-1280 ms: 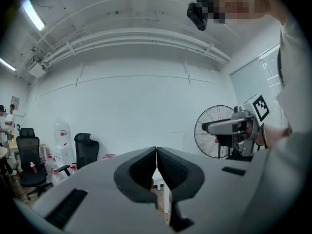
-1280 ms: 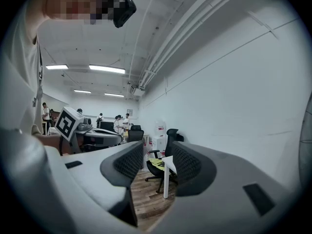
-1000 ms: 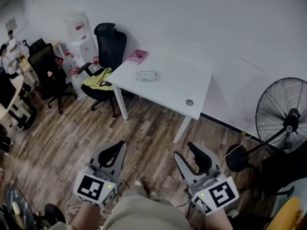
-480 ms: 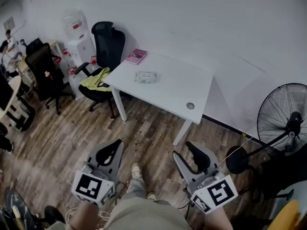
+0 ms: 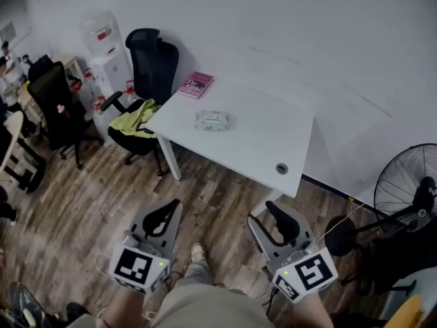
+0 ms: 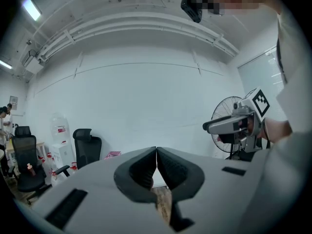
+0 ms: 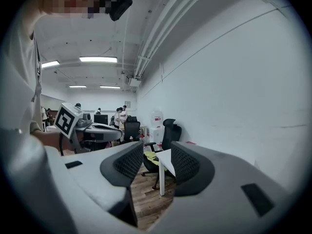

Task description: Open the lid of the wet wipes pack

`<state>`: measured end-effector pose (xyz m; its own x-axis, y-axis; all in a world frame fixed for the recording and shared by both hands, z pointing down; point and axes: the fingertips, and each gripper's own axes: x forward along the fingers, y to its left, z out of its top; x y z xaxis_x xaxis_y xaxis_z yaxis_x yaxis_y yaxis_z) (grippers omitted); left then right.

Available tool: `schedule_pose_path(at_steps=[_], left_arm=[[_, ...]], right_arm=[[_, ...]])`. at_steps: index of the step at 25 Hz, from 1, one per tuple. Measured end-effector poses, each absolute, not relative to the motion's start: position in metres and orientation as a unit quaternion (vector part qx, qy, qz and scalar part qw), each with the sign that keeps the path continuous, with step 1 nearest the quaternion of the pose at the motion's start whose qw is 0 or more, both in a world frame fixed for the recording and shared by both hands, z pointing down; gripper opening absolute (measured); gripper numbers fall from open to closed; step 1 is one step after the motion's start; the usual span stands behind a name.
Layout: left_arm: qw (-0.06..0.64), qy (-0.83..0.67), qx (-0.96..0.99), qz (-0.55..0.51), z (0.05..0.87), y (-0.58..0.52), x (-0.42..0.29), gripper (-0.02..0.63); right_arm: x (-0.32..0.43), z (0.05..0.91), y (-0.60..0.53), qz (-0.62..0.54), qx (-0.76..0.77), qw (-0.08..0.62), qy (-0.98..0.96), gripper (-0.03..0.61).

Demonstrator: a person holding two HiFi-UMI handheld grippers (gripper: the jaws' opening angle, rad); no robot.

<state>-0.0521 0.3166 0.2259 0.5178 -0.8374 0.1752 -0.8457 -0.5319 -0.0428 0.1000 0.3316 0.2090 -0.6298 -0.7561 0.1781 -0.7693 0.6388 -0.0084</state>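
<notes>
The wet wipes pack (image 5: 212, 120), pale green and white, lies flat near the middle of the white table (image 5: 252, 139). A pink book (image 5: 196, 85) sits at the table's far left corner. Both grippers hang low over the wood floor, well short of the table. My left gripper (image 5: 169, 209) is shut, its pads touching with nothing between them (image 6: 156, 152). My right gripper (image 5: 268, 217) stands open and empty, and through its gap (image 7: 156, 159) the table's near corner (image 7: 165, 161) shows. The pack is not visible in either gripper view.
A black office chair (image 5: 153, 63) with a yellow-green cloth (image 5: 138, 114) stands left of the table. A water dispenser (image 5: 102, 46) and more chairs (image 5: 54, 94) are further left. A standing fan (image 5: 410, 190) is at the right. People sit at the far left.
The table and pack now sit lower and further right in the head view, so I have come a little nearer. Both grippers keep the same pose.
</notes>
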Motion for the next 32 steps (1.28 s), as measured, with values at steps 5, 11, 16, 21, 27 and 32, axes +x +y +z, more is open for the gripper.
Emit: schedule_pose_path(at_steps=[5,11,16,21,27,32], left_arm=[[0.030,-0.473,0.876,0.086,0.224,0.244,-0.082,0.021],[0.033,-0.463,0.881,0.091,0.228,0.164,-0.119,0.021],[0.039,-0.463,0.881,0.085,0.249,0.107,-0.131,0.021],[0.055,-0.463,0.881,0.085,0.267,0.059,-0.138,0.021],[0.053,-0.458,0.883,0.089,0.282,0.000,-0.129,0.021],[0.062,-0.452,0.882,0.119,0.309,-0.066,-0.112,0.021]], right_arm=[[0.069,0.211,0.262,0.050,0.436,0.088,-0.894,0.190],[0.026,0.214,0.183,0.046,0.443,0.094,-0.890,0.189],[0.020,0.238,0.126,0.055,0.454,0.095,-0.884,0.189],[0.020,0.263,0.079,0.064,0.456,0.112,-0.880,0.190],[0.028,0.295,0.012,0.085,0.456,0.117,-0.878,0.190],[0.042,0.342,-0.064,0.109,0.455,0.143,-0.872,0.190]])
